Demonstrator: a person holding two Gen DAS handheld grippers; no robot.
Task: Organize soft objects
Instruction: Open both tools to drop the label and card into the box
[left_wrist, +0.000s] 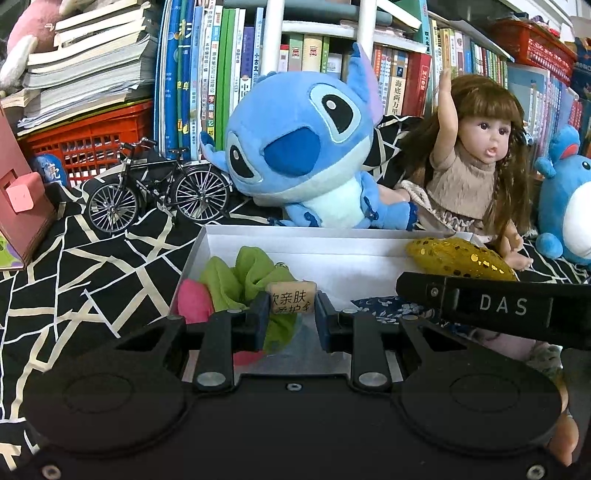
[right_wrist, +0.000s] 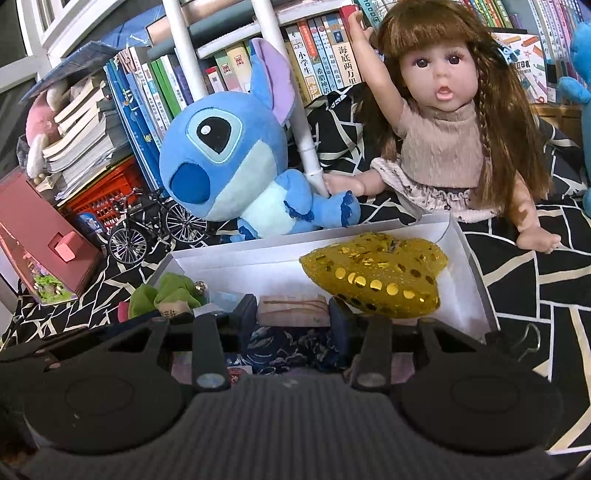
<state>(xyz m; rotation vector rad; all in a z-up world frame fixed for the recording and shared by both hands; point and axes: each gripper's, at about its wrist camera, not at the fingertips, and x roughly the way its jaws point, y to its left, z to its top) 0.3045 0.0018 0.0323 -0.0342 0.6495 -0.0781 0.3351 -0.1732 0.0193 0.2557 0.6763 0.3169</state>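
Observation:
A white box (left_wrist: 280, 230) lies on the patterned cloth, close in front of both grippers. Inside it are a green scrunchie (left_wrist: 236, 277), a pink soft piece (left_wrist: 194, 299), a dark blue floral cloth (right_wrist: 291, 347) and a gold sequined cushion (right_wrist: 373, 277) at the right end. My left gripper (left_wrist: 291, 317) is shut on the scrunchie's tan printed label (left_wrist: 293, 297). My right gripper (right_wrist: 293, 317) is over the box's near side. A beige banded bundle (right_wrist: 293, 312) sits between its fingers with slim gaps, so it is open. One of its fingers (left_wrist: 480, 304) crosses the left wrist view.
Behind the box a blue plush (left_wrist: 295, 147) and a long-haired doll (left_wrist: 469, 166) lean against rows of books. A model bicycle (left_wrist: 159, 192), a red crate (left_wrist: 92, 144) and a pink box (left_wrist: 22, 206) stand at left. Another blue plush (left_wrist: 565, 206) is at right.

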